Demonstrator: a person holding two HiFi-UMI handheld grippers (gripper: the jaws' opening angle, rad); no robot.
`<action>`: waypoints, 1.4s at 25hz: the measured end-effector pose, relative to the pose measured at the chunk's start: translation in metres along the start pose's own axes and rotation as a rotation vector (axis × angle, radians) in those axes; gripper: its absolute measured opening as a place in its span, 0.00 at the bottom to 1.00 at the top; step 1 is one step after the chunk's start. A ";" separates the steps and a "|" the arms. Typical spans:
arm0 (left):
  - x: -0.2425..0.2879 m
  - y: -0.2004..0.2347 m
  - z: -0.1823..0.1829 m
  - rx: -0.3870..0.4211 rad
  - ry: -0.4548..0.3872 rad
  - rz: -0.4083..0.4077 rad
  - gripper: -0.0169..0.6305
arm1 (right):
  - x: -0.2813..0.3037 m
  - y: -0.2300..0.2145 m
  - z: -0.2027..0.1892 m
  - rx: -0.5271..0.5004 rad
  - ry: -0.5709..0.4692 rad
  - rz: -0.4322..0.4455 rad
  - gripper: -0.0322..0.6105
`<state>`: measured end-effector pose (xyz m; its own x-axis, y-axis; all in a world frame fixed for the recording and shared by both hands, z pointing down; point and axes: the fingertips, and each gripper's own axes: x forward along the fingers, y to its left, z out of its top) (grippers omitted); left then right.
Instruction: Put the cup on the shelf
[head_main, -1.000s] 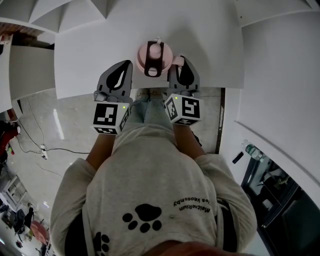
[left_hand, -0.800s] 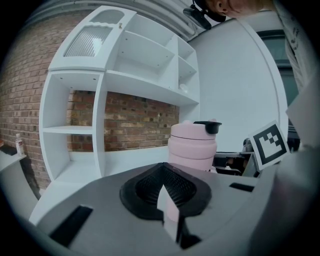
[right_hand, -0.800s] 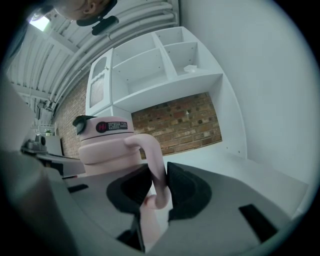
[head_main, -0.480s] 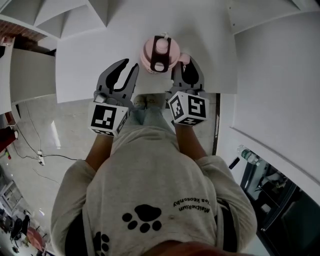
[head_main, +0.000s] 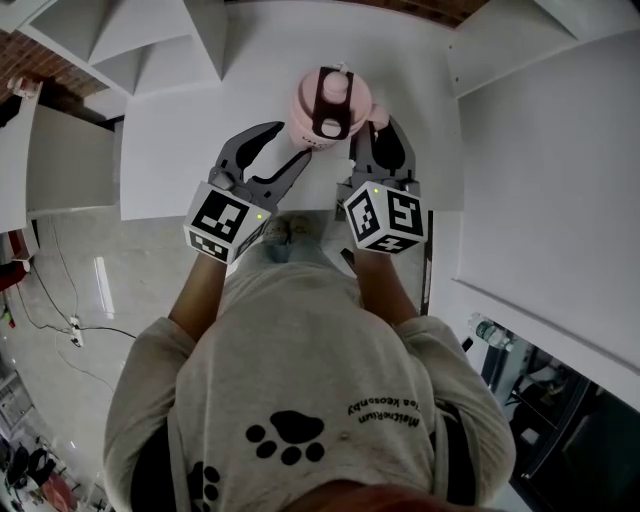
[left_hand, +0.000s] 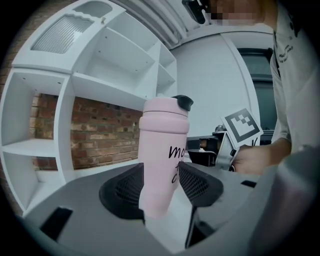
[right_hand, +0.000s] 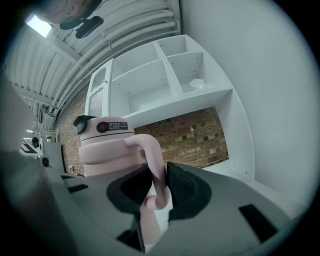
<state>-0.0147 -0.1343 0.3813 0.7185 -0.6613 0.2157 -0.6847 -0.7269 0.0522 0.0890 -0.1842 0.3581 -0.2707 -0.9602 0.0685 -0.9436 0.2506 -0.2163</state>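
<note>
Before the shelves (left_hand: 100, 75), the cup (left_hand: 162, 150) is upright, lid (left_hand: 182, 102) uppermost

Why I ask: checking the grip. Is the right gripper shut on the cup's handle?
Yes, the right gripper pinches the handle of the cup between its pads.

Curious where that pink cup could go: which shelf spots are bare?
Bare: the wide bay backed by brick wall, and most cubbies above. Taken: one right-hand cubby, holding a small white object.
</note>
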 end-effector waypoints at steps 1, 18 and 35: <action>0.002 0.001 0.004 0.010 -0.006 -0.005 0.36 | 0.001 0.001 0.005 0.003 -0.005 0.003 0.20; 0.007 0.030 0.084 0.095 -0.123 0.034 0.36 | 0.035 0.024 0.094 -0.065 -0.101 0.086 0.20; 0.009 0.055 0.167 0.149 -0.162 0.061 0.37 | 0.063 0.037 0.175 -0.052 -0.160 0.112 0.20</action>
<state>-0.0252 -0.2110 0.2236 0.6949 -0.7171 0.0539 -0.7104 -0.6961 -0.1036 0.0702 -0.2567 0.1843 -0.3446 -0.9323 -0.1099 -0.9191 0.3589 -0.1627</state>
